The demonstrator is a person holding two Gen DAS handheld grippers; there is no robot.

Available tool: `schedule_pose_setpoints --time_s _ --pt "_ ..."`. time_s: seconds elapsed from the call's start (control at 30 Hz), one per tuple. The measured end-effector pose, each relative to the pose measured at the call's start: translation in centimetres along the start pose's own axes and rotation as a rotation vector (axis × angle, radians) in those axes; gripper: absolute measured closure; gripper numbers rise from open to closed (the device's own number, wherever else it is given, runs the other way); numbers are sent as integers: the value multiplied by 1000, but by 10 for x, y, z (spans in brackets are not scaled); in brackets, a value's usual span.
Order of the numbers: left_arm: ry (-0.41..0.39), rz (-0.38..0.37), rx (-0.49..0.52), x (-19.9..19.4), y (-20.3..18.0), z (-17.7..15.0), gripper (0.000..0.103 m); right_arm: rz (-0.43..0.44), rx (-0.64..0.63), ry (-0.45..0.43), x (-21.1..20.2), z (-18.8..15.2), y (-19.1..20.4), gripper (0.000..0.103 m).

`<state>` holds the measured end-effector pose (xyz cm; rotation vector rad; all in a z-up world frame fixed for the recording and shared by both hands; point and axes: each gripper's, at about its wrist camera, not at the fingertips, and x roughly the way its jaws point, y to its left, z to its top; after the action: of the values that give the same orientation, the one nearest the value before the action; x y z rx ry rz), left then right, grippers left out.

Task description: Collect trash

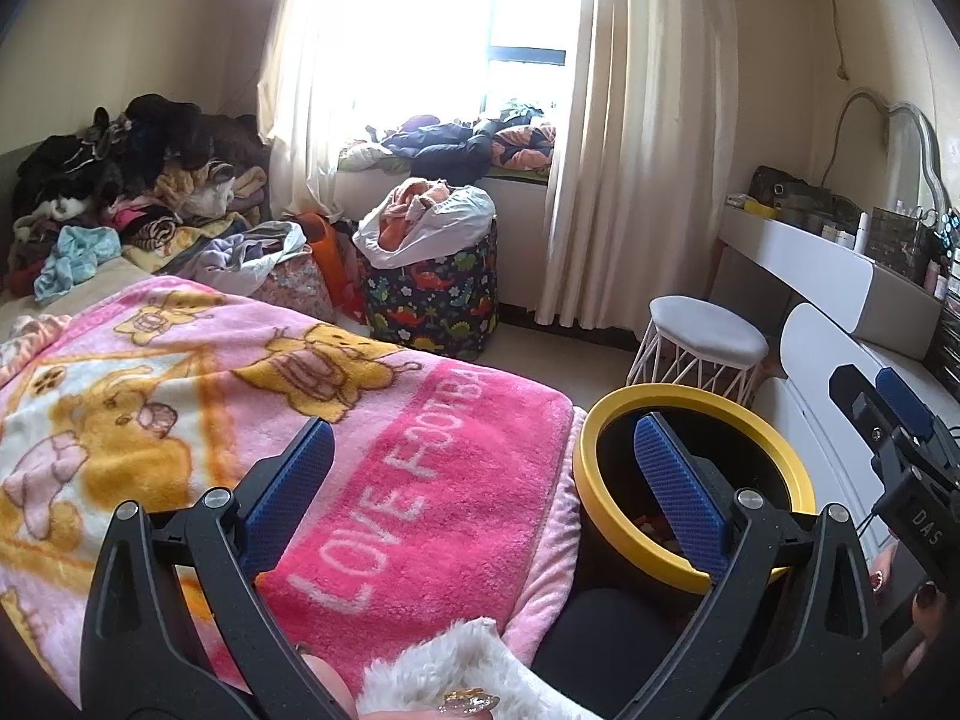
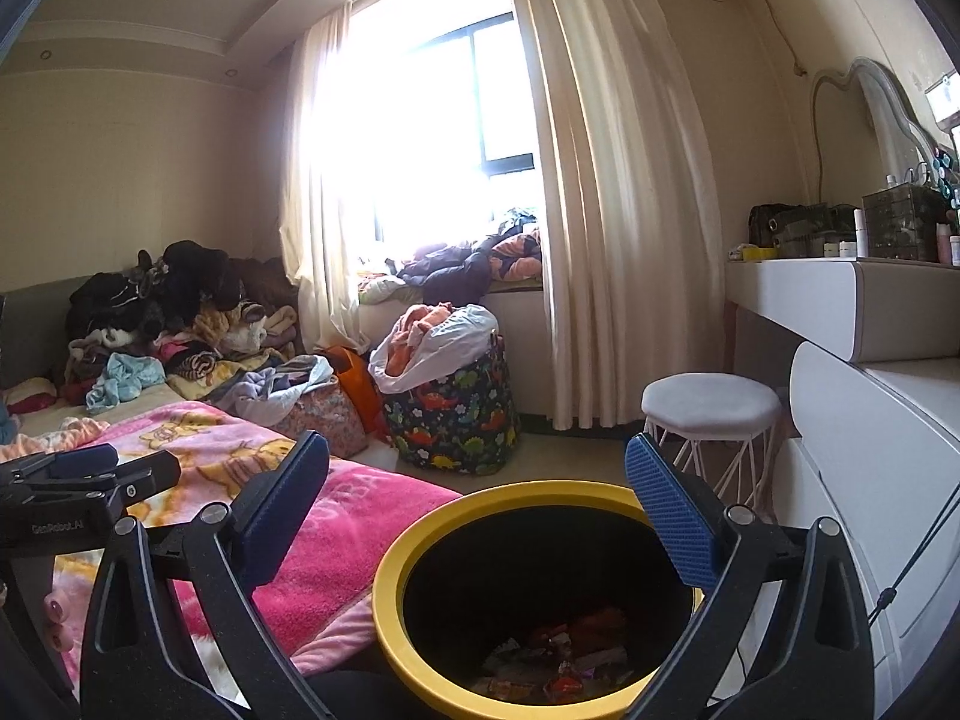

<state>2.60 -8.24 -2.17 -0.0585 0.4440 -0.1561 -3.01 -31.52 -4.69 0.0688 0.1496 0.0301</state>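
Note:
A black trash bin with a yellow rim (image 2: 420,546) stands on the floor beside the bed, with several crumpled wrappers (image 2: 558,666) at its bottom. My right gripper (image 2: 477,480) hovers just above the bin's mouth, open and empty. The same bin (image 1: 606,420) shows at the lower right of the left wrist view. My left gripper (image 1: 486,462) is open and empty, one finger over the pink blanket (image 1: 420,480), the other over the bin. The right gripper (image 1: 894,414) shows at the right edge of that view.
The bed with the pink cartoon blanket (image 2: 336,540) lies left of the bin. A white stool (image 2: 711,405), a white dresser (image 2: 870,420) and a vanity shelf stand to the right. A dinosaur-print laundry basket (image 2: 456,414) and piles of clothes (image 2: 174,324) are further back by the curtained window.

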Motion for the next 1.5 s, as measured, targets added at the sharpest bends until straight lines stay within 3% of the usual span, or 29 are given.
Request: schedule_pose_setpoints --time_s 1.5 --pt "1 -28 2 2 -10 0 11 -13 5 0 -2 -2 -2 6"
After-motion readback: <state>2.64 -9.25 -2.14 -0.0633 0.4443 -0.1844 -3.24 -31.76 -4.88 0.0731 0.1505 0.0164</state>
